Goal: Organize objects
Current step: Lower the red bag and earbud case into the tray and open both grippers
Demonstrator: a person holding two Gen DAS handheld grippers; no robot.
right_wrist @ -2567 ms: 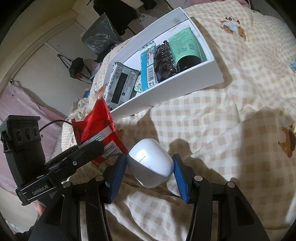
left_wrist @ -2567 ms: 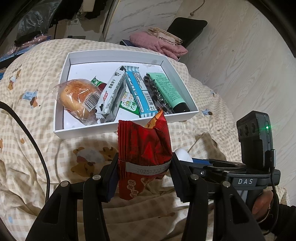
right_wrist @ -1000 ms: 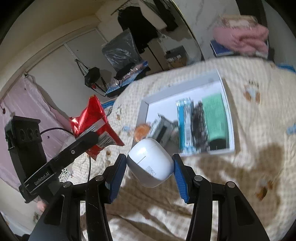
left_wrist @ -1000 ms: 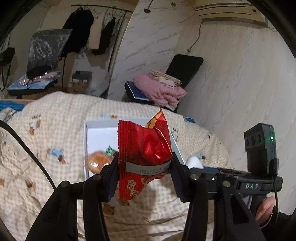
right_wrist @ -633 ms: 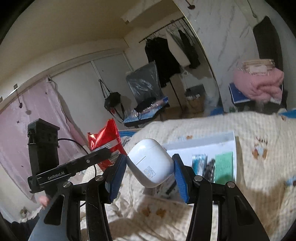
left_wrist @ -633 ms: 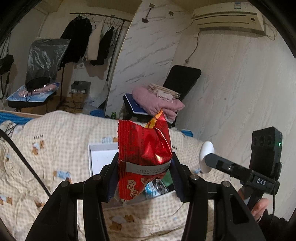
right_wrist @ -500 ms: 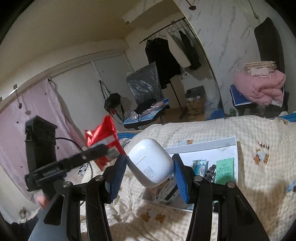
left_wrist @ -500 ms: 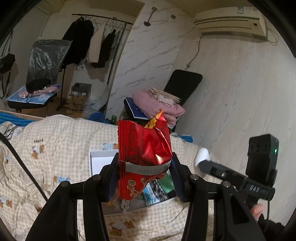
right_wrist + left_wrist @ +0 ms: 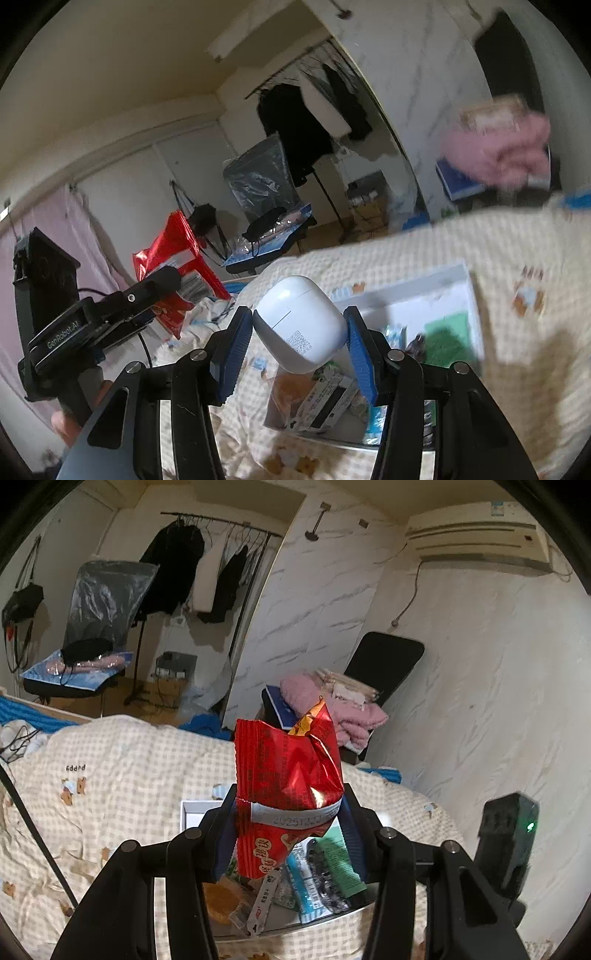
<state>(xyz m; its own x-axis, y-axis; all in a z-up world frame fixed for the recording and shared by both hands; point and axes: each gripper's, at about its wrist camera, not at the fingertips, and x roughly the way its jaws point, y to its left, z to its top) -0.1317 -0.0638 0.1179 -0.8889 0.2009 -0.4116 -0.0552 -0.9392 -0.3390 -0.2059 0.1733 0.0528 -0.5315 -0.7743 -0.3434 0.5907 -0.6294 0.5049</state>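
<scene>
The snack bag (image 9: 286, 775) is crinkled, glossy red foil. The earbud case (image 9: 301, 323) is smooth, shiny white plastic. The gripper fingers (image 9: 234, 341) wear ribbed blue pads on matt black plastic. Under the white cardboard box (image 9: 463, 273), the blanket (image 9: 122, 771) is soft checked cloth.

Both my wrist views are round fisheye pictures with black corners, and straight walls bend near the edges. The room is lit by dim, warm indoor light; I cannot see its source. My left view is sharp: the red snack bag (image 9: 288, 794) shows foil glare. My right view is smeared by motion blur, worst on the pink blanket (image 9: 495, 151) and white box (image 9: 469, 295), while the white case (image 9: 299, 325) stays crisp.
</scene>
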